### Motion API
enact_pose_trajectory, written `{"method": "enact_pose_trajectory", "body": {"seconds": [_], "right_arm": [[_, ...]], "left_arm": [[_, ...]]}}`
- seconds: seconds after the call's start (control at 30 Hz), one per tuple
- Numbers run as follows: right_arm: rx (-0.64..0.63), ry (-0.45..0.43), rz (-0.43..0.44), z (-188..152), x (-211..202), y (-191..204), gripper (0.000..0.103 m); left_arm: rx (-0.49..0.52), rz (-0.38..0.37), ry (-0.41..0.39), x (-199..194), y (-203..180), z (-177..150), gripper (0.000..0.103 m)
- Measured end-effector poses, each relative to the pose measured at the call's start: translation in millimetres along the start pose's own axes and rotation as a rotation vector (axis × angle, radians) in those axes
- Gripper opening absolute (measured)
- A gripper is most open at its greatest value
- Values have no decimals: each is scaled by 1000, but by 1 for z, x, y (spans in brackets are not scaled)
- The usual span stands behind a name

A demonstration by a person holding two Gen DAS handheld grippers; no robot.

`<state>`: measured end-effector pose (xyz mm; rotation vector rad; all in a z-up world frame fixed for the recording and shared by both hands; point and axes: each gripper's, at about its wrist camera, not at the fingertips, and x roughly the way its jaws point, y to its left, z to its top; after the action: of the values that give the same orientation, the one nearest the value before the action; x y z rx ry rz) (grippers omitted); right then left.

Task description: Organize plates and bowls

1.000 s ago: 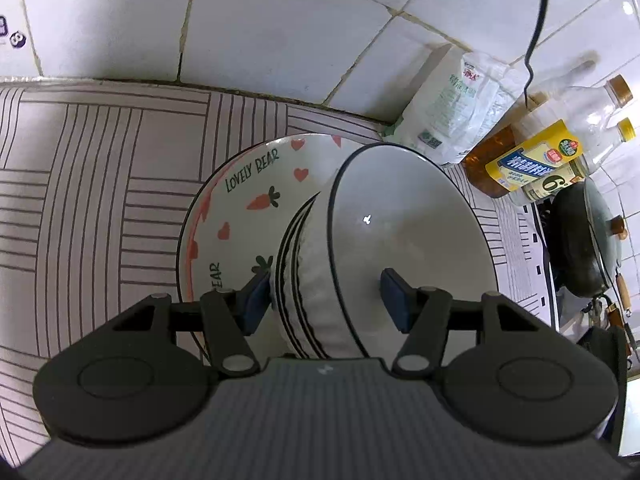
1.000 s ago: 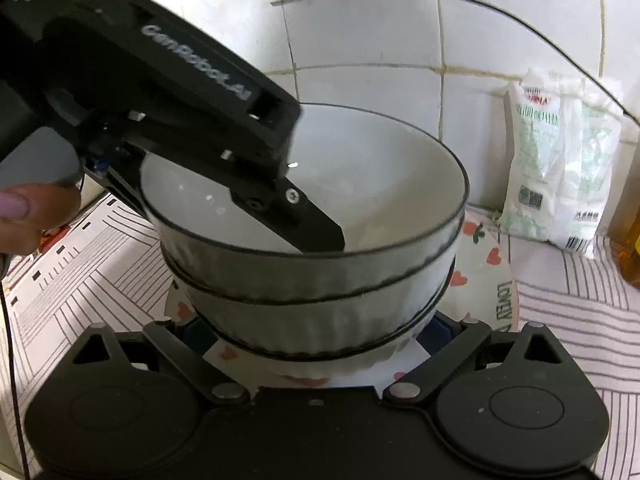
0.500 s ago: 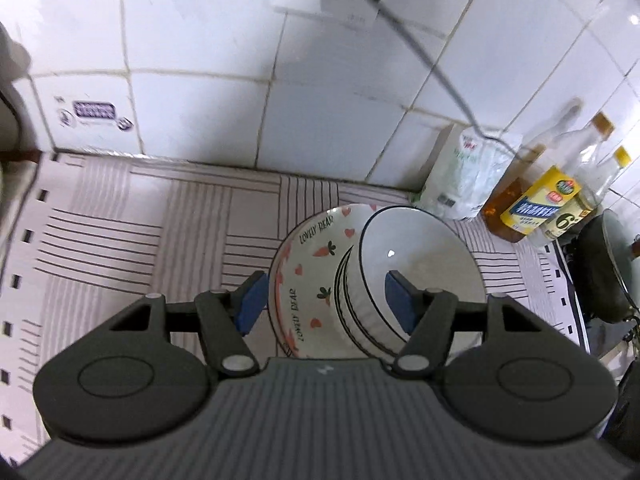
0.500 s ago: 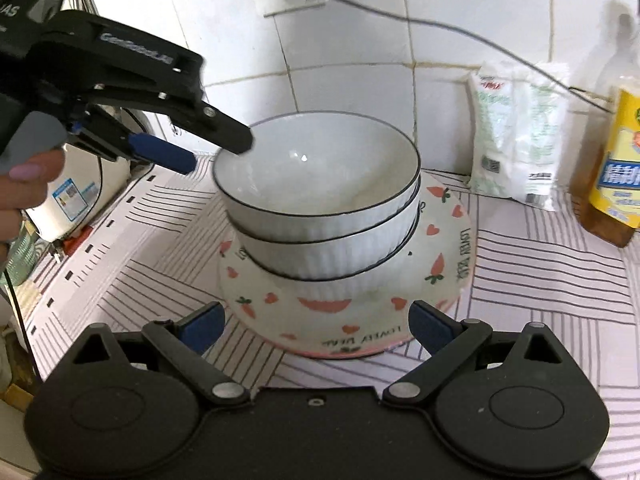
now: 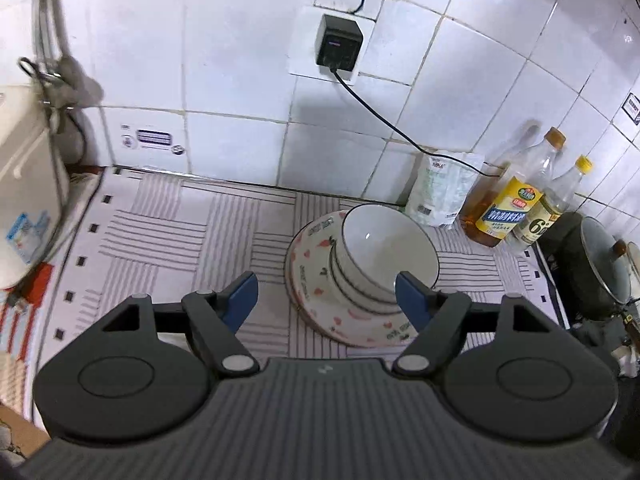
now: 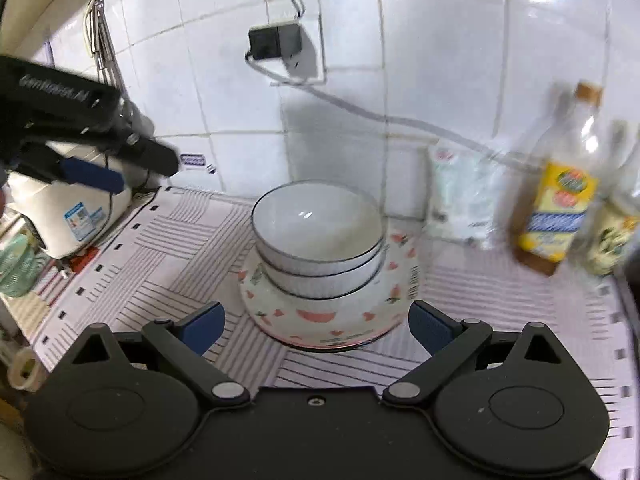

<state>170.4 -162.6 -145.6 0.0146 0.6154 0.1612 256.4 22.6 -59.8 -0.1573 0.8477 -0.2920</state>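
Two white bowls with dark rims (image 5: 384, 256) sit nested on a white plate with red hearts and carrots (image 5: 312, 280), on the striped counter mat. The stack also shows in the right wrist view: bowls (image 6: 316, 232) on the plate (image 6: 332, 316). My left gripper (image 5: 326, 300) is open and empty, held back from and above the stack; it also shows at the left of the right wrist view (image 6: 120, 168). My right gripper (image 6: 316, 326) is open and empty, just in front of the plate.
A white bag (image 5: 440, 188) and oil bottles (image 5: 512, 208) stand against the tiled wall at the right. A dark lidded pot (image 5: 600, 268) sits at far right. A white appliance (image 6: 76, 208) stands at left. A plug and cable (image 5: 340, 44) hang on the wall.
Both grippers have pulled back and up from the stacked bowls. The left gripper has left the bowl rim. The stack stays on the plate.
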Motion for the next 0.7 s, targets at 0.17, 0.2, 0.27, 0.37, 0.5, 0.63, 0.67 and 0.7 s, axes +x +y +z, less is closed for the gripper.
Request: {"method": "enact_pose_trajectory", "body": {"seconds": [0.17, 0.2, 0.27, 0.37, 0.5, 0.63, 0.67, 0.7], "right_arm": [[17, -6, -39, 3, -35, 3, 100], [30, -8, -41, 3, -43, 3, 100], [51, -6, -49, 2, -57, 3, 100], [68, -10, -67, -1, -81, 7, 100], [70, -15, -86, -4, -112, 14, 100], [90, -4, -99, -8, -138, 21, 100], [104, 3, -100, -9, -143, 23, 100], [118, 13, -101, -10, -148, 24, 100]], "left_arm": [[35, 57, -13, -34, -9, -19, 79], [39, 67, -18, -41, -11, -23, 79], [44, 75, -19, -55, -13, -32, 81], [58, 96, -27, -76, -17, -46, 86], [82, 116, -47, -101, -23, -62, 92], [99, 135, -75, -125, -28, -79, 97], [106, 140, -80, -131, -29, -83, 98], [112, 146, -85, -134, -30, -86, 101]]}}
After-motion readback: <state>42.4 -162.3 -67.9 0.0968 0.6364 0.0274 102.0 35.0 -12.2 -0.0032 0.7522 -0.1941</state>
